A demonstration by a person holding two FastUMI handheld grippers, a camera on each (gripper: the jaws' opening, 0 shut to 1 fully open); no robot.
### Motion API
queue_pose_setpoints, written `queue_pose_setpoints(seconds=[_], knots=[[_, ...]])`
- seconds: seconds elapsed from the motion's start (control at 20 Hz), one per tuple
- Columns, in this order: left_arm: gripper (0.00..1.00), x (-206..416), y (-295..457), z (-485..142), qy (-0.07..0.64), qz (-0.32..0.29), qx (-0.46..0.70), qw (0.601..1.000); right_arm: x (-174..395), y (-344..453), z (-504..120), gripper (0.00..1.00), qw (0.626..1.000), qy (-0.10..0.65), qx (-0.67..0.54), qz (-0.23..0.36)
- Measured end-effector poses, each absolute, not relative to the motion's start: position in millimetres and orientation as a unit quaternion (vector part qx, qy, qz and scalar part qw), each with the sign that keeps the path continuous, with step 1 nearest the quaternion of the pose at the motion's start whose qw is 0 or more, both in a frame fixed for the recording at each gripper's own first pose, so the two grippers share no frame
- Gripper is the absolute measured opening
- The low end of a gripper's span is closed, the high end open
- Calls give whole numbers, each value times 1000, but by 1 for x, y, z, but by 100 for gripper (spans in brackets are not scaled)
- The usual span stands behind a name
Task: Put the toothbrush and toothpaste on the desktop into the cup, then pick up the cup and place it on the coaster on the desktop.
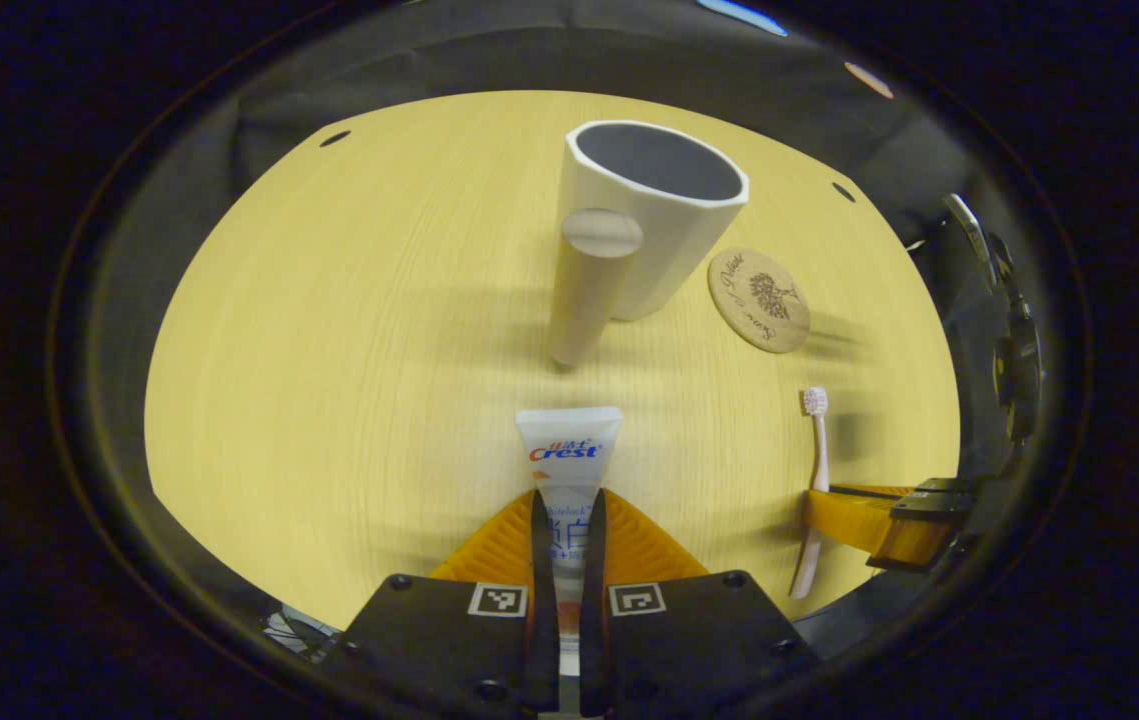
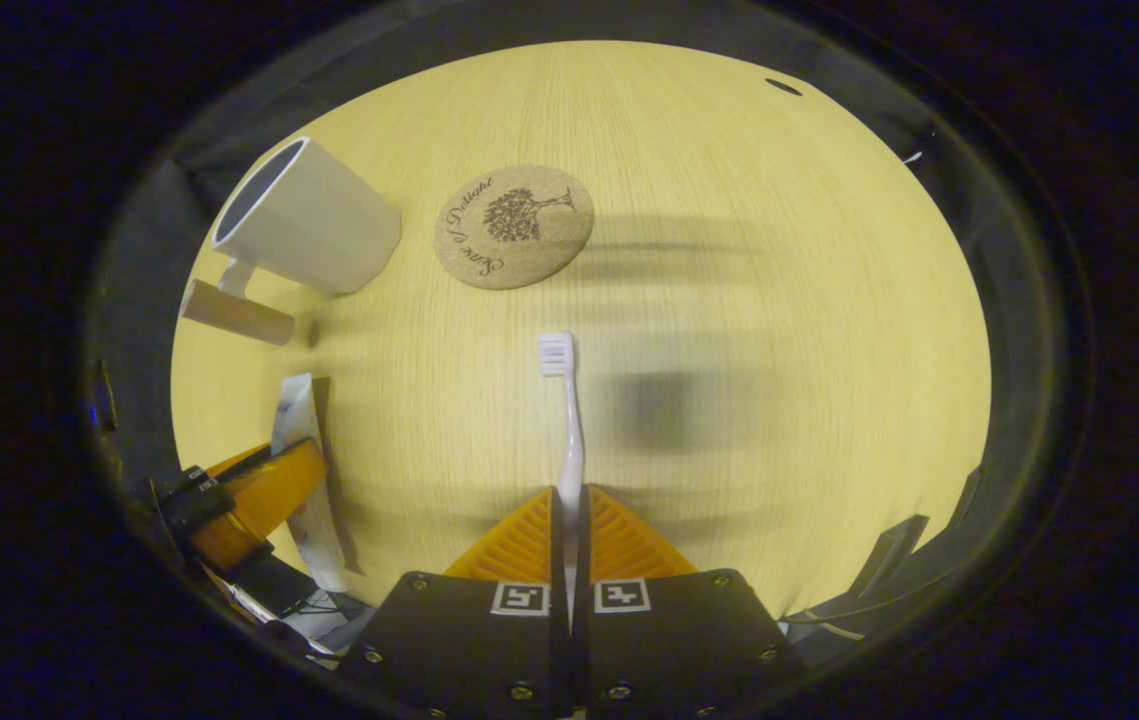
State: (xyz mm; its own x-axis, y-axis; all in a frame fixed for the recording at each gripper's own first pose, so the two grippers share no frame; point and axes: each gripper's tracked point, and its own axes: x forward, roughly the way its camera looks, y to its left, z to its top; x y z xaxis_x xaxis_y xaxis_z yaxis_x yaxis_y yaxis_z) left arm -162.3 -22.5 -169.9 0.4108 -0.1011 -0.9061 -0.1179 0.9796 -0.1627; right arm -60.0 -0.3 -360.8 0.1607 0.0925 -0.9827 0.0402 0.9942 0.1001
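Gripping the toothpaste [image 1: 569, 450], the left tongs [image 1: 567, 520] are closed on the tube, nearer than the cup [image 1: 654, 215]. The right tongs [image 2: 569, 515] clamp the toothbrush [image 2: 566, 420], its head pointing toward the coaster [image 2: 514, 227] beside the cup on the surface [image 2: 779, 300].

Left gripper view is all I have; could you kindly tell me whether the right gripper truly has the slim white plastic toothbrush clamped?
Observer: Yes. In the right gripper view the right gripper has both fingers closed against the slim white plastic toothbrush, gripping the handle's lower end.
Operator: Thank you. How is the wooden handle fixed to the cup?
Observer: A short white arm below the rim of the tall white cup joins it to the pale wooden cylindrical handle.
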Motion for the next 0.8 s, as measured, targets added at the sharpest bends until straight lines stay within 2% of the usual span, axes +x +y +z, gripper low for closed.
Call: queue_pose_setpoints(seconds=[0.45,0.8], knots=[[14,-172,2,-88,501,22,-158,851,-59,2,-361,2,767,640,22,21],[15,-110,20,-9,433,20,-168,886,-59,2,-360,2,771,636,13,20]])
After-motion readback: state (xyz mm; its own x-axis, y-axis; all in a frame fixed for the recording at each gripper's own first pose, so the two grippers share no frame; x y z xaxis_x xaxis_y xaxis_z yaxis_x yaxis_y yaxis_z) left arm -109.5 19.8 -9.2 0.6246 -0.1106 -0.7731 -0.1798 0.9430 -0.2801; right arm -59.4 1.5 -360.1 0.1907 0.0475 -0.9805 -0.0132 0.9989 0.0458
